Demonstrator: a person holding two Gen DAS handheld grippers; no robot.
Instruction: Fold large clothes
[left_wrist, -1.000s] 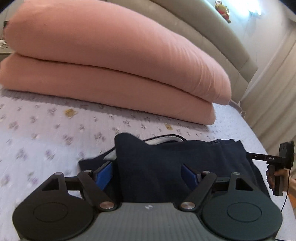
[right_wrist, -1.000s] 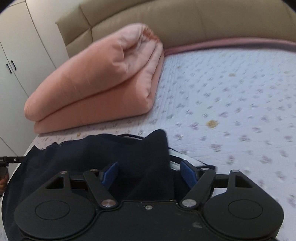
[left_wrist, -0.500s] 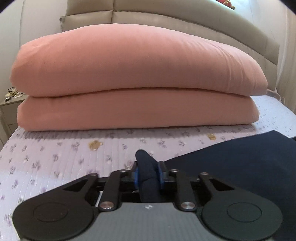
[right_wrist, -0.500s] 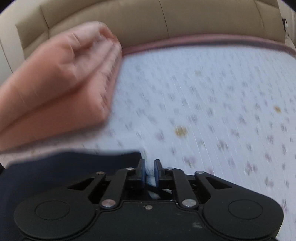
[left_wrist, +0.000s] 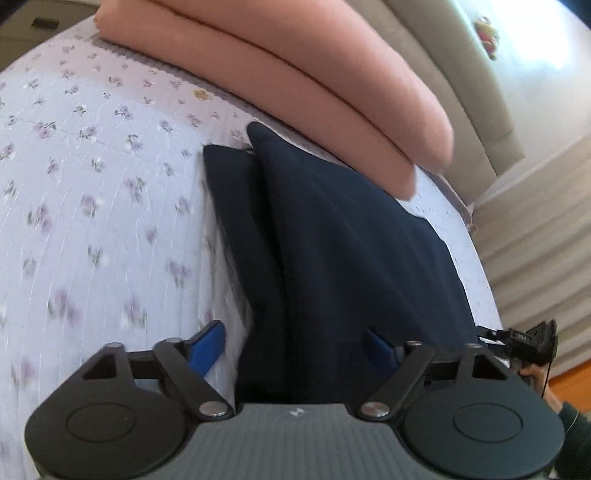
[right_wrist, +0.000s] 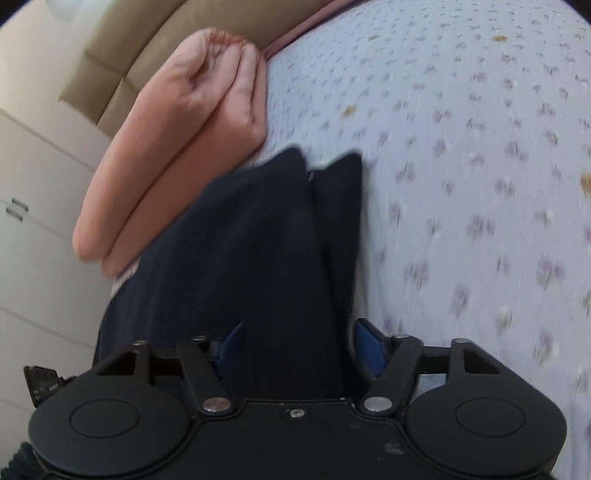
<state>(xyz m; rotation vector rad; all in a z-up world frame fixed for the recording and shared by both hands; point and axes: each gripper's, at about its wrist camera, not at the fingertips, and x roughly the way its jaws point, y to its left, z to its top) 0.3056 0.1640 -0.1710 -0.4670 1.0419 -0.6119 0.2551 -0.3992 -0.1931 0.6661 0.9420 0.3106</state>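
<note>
A navy garment (left_wrist: 351, 240) lies folded in a long band on the floral bed sheet (left_wrist: 92, 221), its far corners beside the pink duvet. My left gripper (left_wrist: 291, 343) sits low over its near end, jaws opening. The cloth lies between the blue pads (left_wrist: 207, 347) without being pinched. In the right wrist view the same garment (right_wrist: 258, 240) runs away from my right gripper (right_wrist: 299, 341). That gripper's jaws stand wide apart around the cloth, with its pads (right_wrist: 369, 343) clear of it. The right gripper's body and a hand (left_wrist: 532, 354) show at the left view's right edge.
A folded pink duvet (left_wrist: 295, 74) lies along the beige headboard (right_wrist: 147, 48), touching the garment's far end. White wardrobe doors (right_wrist: 29, 221) stand past the bed's edge. A curtain (left_wrist: 535, 240) hangs on the other side. Bare sheet (right_wrist: 480, 184) spreads beside the garment.
Half a second ago both grippers were shut on pinches of navy cloth. Now both have their jaws apart, the cloth lies loose between them, and both views have rolled and shifted.
</note>
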